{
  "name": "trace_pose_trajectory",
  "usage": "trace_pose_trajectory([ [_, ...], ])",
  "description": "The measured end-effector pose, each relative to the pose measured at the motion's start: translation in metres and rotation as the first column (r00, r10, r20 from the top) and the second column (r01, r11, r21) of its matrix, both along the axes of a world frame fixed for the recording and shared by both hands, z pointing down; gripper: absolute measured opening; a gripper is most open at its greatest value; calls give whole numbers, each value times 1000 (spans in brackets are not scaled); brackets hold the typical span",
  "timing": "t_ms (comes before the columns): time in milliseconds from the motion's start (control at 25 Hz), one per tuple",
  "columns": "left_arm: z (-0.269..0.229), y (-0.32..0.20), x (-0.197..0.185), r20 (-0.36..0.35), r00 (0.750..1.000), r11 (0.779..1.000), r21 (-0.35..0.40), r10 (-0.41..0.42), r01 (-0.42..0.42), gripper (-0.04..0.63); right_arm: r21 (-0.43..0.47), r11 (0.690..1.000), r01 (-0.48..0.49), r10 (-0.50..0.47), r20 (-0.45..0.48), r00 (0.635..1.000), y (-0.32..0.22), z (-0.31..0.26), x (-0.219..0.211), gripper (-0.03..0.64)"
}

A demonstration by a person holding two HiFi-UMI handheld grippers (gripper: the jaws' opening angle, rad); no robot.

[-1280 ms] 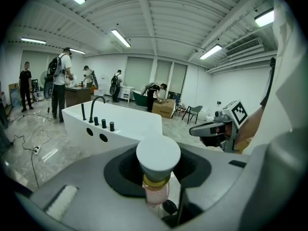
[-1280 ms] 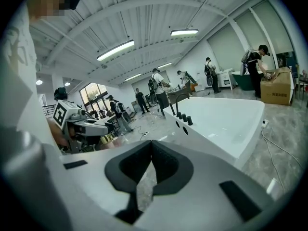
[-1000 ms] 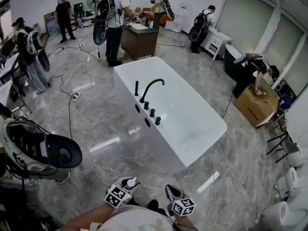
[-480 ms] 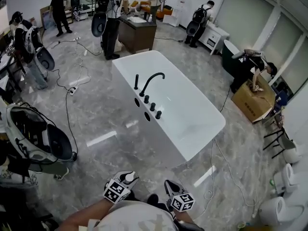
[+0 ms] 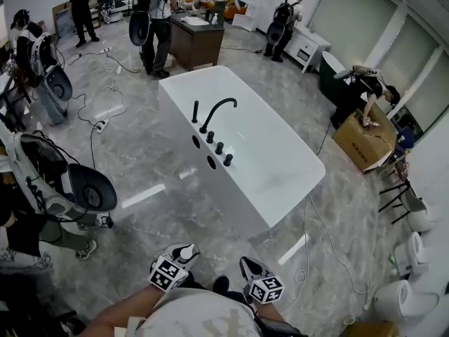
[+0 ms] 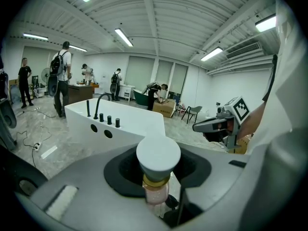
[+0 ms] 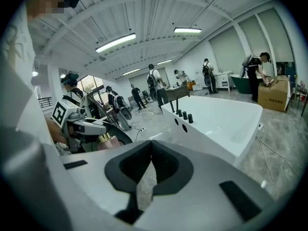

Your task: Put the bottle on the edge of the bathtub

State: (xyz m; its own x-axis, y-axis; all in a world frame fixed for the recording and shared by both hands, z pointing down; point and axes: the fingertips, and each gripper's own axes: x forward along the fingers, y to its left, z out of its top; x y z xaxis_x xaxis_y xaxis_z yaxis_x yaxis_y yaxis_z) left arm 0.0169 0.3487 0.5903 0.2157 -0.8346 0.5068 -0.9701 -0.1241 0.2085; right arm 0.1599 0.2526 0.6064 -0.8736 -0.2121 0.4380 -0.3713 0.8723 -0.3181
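**A:** Head view first. What are you counting?

**B:** One white bathtub (image 5: 280, 177) is standing mid-floor. One black faucet (image 5: 214, 112) is rising from its rim. One slim rod (image 5: 195, 111) and three round knobs (image 5: 219, 148) are lining up beside it, and two round holes (image 5: 211, 162) are showing in the wall below. Two claws are poking out at the bottom edge, the left gripper (image 5: 181, 257) and the right gripper (image 5: 251, 268). Each is carrying one marker cube, and both are well apart from the tub. One cardboard box (image 5: 361, 142) is sitting beyond the tub, with one person (image 5: 372, 93) bending over it.

**A:** Is the bottle showing there?

**B:** Something pale is showing at the left tips, possibly its cap. It's too small to call.

**A:** Left gripper view?

**B:** One bottle (image 6: 158, 154) is standing upright between the two jaws, with a white cap, gold collar and pink body. The jaws are sitting partly closed and are clamping its body. It's hanging in the air, nowhere on the tub, which is lying ahead to the left.

**A:** Right gripper view?

**B:** The two jaws are meeting at the tips, with one sliver of floor showing between them lower down. They're holding nothing. The tub is lying ahead to the right, and the left claw is showing at the left edge.
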Motion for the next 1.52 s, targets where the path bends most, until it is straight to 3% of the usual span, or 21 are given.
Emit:
trace_pose_trajectory([
  [600,1,4,-8,9,1000,999,21,-27,27,138,16,1000,-2,2,-1,1000,-1,-1,-9,6],
  [1000,11,-19,-37,19,997,997,-6,-71,71,138,-20,999,44,-44,14,999,-30,20,-48,6],
  [1520,-2,-92,-61,52,996,997,-15,-77,78,138,-55,995,83,-80,53,995,-96,28,-82,6],
])
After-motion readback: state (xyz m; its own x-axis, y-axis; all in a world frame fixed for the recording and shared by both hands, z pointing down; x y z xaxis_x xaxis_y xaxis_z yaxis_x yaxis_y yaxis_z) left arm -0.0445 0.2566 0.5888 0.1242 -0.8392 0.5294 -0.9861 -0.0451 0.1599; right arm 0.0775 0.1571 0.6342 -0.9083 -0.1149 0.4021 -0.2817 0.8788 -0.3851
